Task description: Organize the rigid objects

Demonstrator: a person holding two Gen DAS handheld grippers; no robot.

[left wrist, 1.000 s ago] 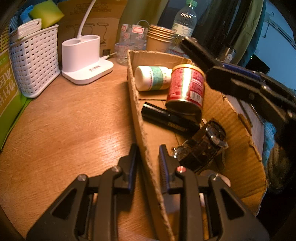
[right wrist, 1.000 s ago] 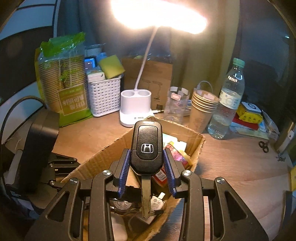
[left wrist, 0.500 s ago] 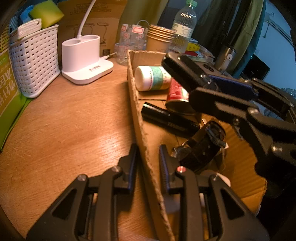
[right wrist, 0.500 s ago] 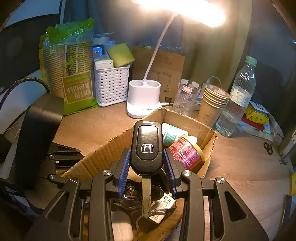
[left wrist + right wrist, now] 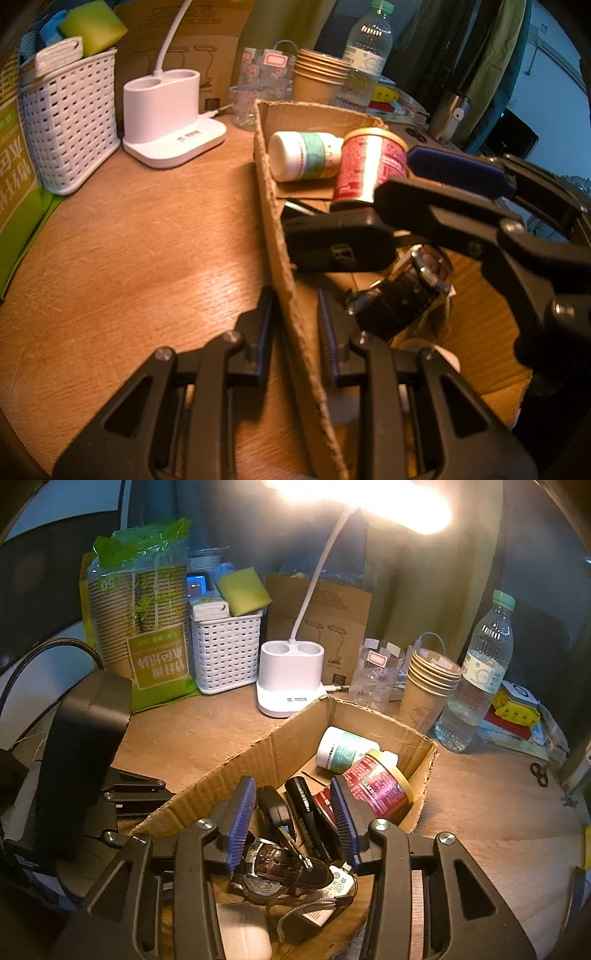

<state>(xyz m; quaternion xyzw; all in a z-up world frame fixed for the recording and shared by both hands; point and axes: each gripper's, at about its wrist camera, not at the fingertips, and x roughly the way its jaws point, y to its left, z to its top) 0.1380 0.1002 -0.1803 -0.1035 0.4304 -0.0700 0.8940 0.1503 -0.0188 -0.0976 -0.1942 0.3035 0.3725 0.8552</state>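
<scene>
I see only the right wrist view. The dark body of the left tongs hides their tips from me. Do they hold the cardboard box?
Observer: Yes. In the left wrist view the left tongs straddle the side wall of the cardboard box, one finger outside and one inside, shut on it.
Operator: I see only the thin edge of the car key. How does it lie?
Observer: The car key lies nearly level inside the box, its logo face showing, one end at that same wall. The right tongs have just been opening. The key is between them, and no pad presses it.
Operator: Is something behind the box that I miss?
Observer: A steel tumbler stands to the right of the water bottle.
</scene>
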